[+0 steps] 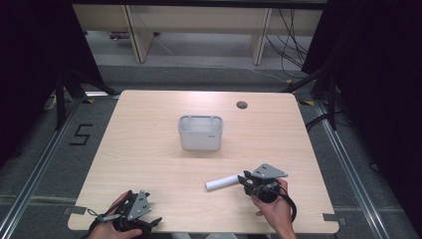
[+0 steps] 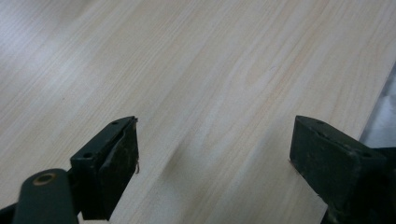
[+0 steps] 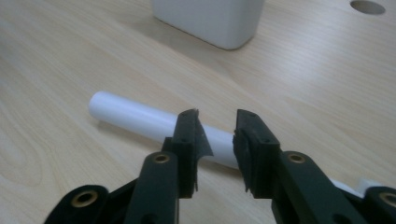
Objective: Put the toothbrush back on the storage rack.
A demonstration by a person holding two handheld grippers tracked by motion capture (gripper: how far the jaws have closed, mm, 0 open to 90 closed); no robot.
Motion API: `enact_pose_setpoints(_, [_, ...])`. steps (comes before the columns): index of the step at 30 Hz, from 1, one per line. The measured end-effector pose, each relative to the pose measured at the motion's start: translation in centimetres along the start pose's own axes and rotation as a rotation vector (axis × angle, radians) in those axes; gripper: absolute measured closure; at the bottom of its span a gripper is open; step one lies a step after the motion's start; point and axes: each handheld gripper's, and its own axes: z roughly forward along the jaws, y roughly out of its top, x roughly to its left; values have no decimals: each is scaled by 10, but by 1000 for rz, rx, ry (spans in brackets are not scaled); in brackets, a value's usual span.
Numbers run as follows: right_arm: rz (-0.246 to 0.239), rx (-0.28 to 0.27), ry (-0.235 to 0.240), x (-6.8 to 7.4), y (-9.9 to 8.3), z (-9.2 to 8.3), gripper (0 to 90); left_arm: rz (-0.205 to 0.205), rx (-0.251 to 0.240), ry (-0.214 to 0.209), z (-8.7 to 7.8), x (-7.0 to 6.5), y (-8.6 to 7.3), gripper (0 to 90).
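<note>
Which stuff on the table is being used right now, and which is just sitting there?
In use:
white tube, lying on the table
right hand-held gripper, jaws either side of the tube
grey bin, likely where the tube goes

Just there:
left hand-held gripper, open over bare table
round hole in the tabletop
</note>
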Motion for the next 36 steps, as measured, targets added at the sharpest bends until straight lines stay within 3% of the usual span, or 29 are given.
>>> enact_pose_setpoints(3, [-48, 15, 22, 10, 4, 9, 781, -29, -26, 7, 1, -2, 0, 153])
enact_pose_setpoints(5, [-62, 11, 26, 13, 6, 14, 820, -35, -30, 4, 2, -2, 0, 153])
enact_pose_setpoints(6, [-62, 11, 26, 13, 6, 14, 820, -6, -5, 1, 0, 0, 0, 153])
enact_pose_setpoints(7, [-75, 8, 26, 14, 7, 15, 831, -33, -28, 3, 1, -2, 0, 153])
enact_pose_setpoints(9, [-109, 5, 36, 17, 12, 22, 874, -29, -28, 6, 1, -2, 0, 153])
enact_pose_setpoints(14, [-122, 20, 56, 23, 15, 32, 899, -43, -27, 5, 1, -3, 0, 153])
enact_pose_setpoints(15, [-131, 23, 59, 24, 16, 34, 900, -15, -4, 0, 0, -1, 0, 153])
enact_pose_setpoints(16, [-132, 22, 60, 26, 17, 36, 900, -34, -18, 2, 1, -2, 0, 153])
enact_pose_setpoints(17, [-148, 28, 62, 27, 18, 39, 900, 0, -2, 0, 0, 0, 0, 153])
enact_pose_setpoints(18, [-143, 35, 66, 29, 19, 43, 900, -28, -26, 7, 1, -2, 0, 153])
enact_pose_setpoints(21, [-134, 53, 73, 32, 21, 48, 900, -40, -30, 6, 1, -3, 0, 153])
enact_pose_setpoints(28, [-145, 53, 82, 33, 23, 56, 900, -39, -28, 7, 1, -3, 0, 153])
enact_pose_setpoints(30, [-109, 89, 89, 36, 23, 57, 900, -43, -30, 5, 1, -3, 0, 153])
enact_pose_setpoints(32, [-153, 67, 91, 35, 24, 61, 900, -28, -15, 2, 0, -2, 0, 153])
enact_pose_setpoints(35, [-131, 90, 97, 38, 25, 64, 900, -43, -31, 4, 1, -3, 0, 153])
enact_pose_setpoints(36, [-150, 82, 93, 38, 25, 66, 900, -42, -30, 4, 1, -3, 0, 153])
